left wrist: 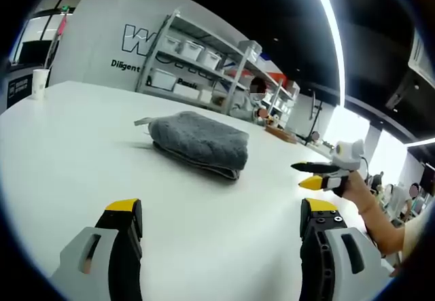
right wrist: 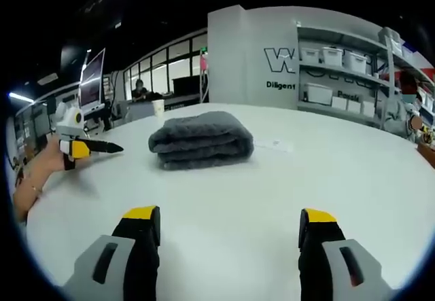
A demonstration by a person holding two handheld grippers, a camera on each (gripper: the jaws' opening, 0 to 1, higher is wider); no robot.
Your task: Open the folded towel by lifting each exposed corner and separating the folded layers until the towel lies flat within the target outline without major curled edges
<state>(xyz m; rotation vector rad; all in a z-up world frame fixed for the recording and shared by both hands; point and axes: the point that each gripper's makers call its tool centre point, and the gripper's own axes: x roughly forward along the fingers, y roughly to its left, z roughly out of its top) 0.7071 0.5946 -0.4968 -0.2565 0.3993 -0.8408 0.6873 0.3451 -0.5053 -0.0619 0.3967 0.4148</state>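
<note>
A grey towel [left wrist: 198,142] lies folded in thick layers on the white table [left wrist: 68,151], ahead of both your grippers and touched by neither. Your left gripper [left wrist: 221,218] and right gripper [right wrist: 229,225] hover with jaws spread wide, empty. A paper cup [left wrist: 39,82] stands far back, possibly empty

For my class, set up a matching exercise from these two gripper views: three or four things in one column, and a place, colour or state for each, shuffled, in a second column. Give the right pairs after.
Column 1
1. towel
2. paper cup
3. left gripper
4. shelving rack

Column 2
A. jaws apart, holding nothing
B. grey, folded in layers on the white table
C. stands behind the table, loaded with white bins
D. white, upright near the table's far edge

Pairs: 1-B, 2-D, 3-A, 4-C
</note>
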